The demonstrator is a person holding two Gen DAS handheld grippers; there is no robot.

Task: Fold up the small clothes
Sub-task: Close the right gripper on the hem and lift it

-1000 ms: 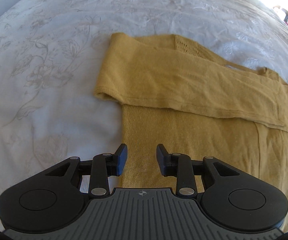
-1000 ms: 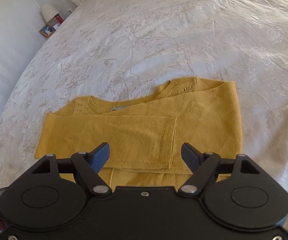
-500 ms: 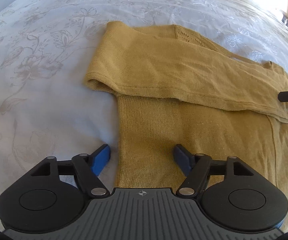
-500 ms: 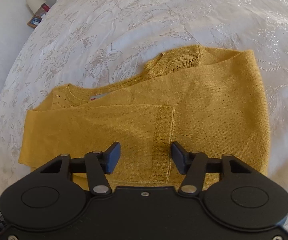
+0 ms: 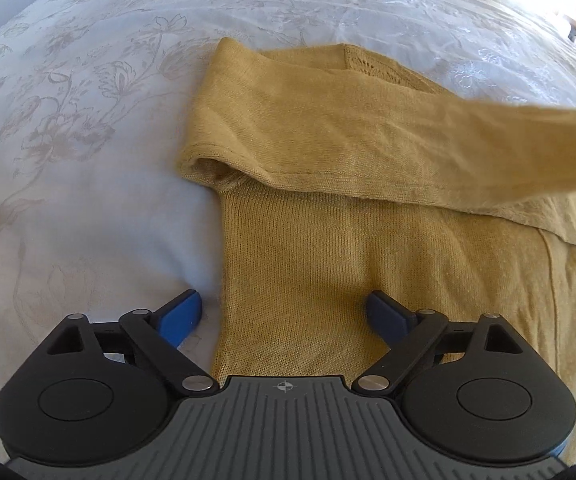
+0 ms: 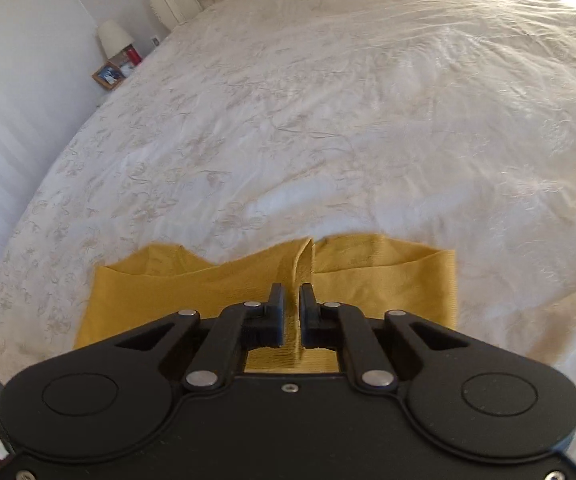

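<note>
Mustard sweater (image 5: 328, 264) on bed (image 5: 68, 160), sleeves folded across. Right gripper (image 6: 292, 304) just closed, pinching sleeve at 12 o'clock; left gripper (image 5: 284, 312) just opened wide, straddling hem edge, gripping nothing. Body fold remains.

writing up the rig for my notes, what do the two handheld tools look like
Both are matte black two-finger units with round caps either side and silver pivot pins on the linkage arms. The left tool has blue pads and a grey ribbed centre plate with a small crosshair mark. The right tool has a plain black body with small screws; its pads look dark.
</note>
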